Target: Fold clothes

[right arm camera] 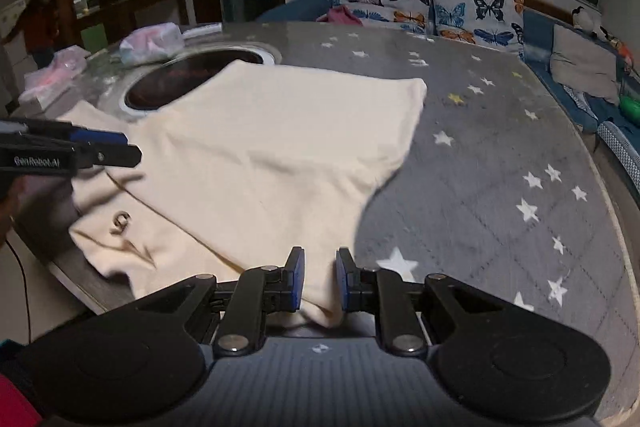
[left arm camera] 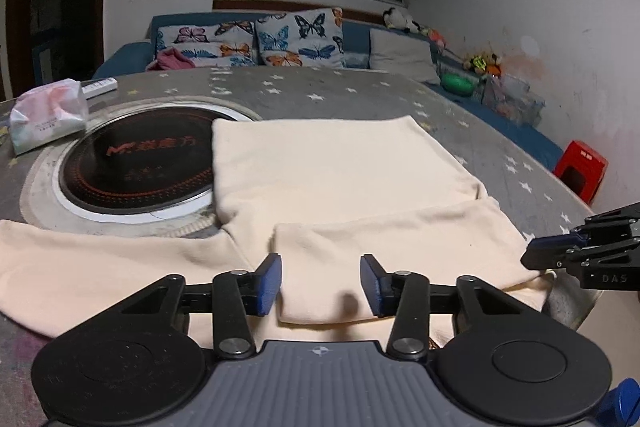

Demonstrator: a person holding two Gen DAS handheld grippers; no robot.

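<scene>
Cream garment flat on star-patterned table, left gripper jaws spread above it, right gripper jaws pinching its edge.

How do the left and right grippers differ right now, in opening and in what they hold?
The left gripper stands open above the cream garment, gripping nothing; the right gripper is nearly closed, pinching a fold of it. Left works the near middle; right holds the garment's right edge. Both have blue pads.

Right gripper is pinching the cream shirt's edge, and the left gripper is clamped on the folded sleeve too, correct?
Not quite. The right gripper does pinch the cream shirt, but the left wrist view shows the left gripper open, its fingers apart on either side of the folded sleeve, not clamped on it.
</scene>
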